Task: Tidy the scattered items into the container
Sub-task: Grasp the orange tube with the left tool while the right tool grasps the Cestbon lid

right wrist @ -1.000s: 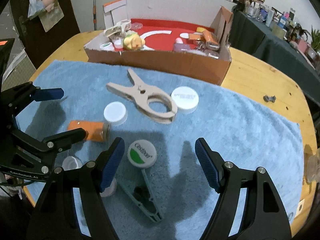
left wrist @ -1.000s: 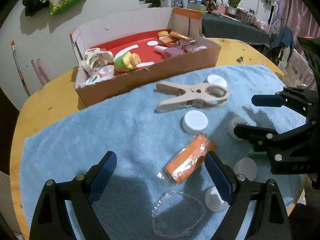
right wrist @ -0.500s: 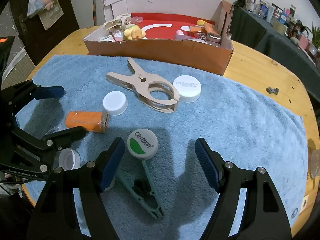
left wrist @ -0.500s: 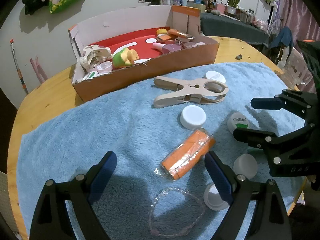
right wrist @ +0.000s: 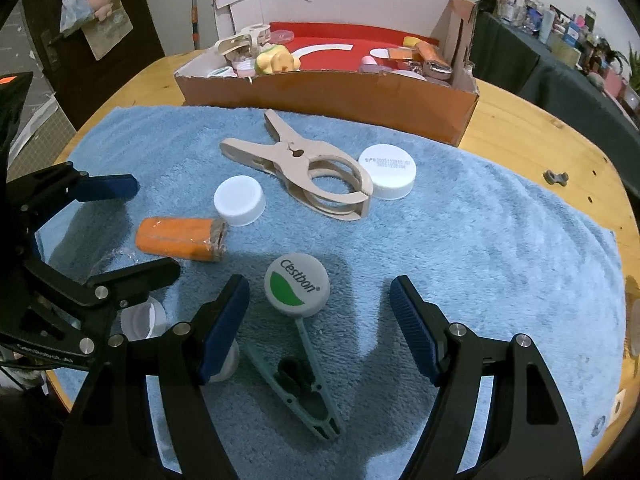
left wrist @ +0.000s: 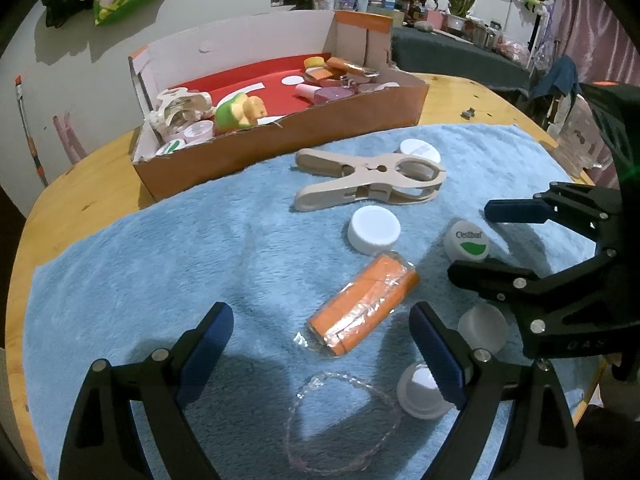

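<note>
A cardboard box [left wrist: 280, 140] with a red floor sits at the back of a blue towel [left wrist: 140, 260] and holds several small items. On the towel lie a beige clamp [left wrist: 372, 178], a plain white cap [left wrist: 374, 230], an orange wrapped packet [left wrist: 362, 304], a Cestbon cap [right wrist: 297, 289], a green clip [right wrist: 298, 384] and a clear bead bracelet [left wrist: 340, 420]. My left gripper [left wrist: 320, 344] is open just behind the orange packet. My right gripper [right wrist: 320, 320] is open, hovering around the Cestbon cap and green clip.
A larger white lid [right wrist: 387, 171] lies by the beige clamp's head. Two more white caps [left wrist: 482, 326] lie near the towel's front edge. The round wooden table [right wrist: 520, 120] carries a small grey metal piece [right wrist: 556, 177]. Cluttered shelves stand behind.
Both grippers have pulled back and risen slightly, so the box and items sit farther away in view. Both stay open. No item has moved.
</note>
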Tool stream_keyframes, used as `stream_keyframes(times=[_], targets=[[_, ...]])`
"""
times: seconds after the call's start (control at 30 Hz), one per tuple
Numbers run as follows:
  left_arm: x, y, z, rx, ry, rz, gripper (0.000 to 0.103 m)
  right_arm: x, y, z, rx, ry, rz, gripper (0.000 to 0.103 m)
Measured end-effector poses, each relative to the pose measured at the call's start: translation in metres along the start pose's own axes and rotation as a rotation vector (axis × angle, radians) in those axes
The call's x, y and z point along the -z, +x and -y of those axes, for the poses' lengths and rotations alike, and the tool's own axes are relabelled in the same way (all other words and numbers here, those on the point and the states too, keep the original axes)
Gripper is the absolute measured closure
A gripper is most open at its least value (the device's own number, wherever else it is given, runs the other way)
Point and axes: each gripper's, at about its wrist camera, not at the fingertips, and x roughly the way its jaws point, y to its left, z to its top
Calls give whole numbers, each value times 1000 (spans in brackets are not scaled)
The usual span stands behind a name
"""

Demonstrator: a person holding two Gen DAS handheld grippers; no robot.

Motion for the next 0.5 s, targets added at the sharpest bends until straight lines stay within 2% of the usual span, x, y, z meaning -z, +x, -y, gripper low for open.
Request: stream_keyframes(times=[0.1,0.27,0.5], targets=[[0,0,3,-3,12,3,13,0,0,0,-8,-2,3,31],[1,2,6,-4,30,-2,21,0,-1,0,-6,-13,6,31],[2,4,10,8,59,-10,35,1,-1,-1,10,-31,12,42]])
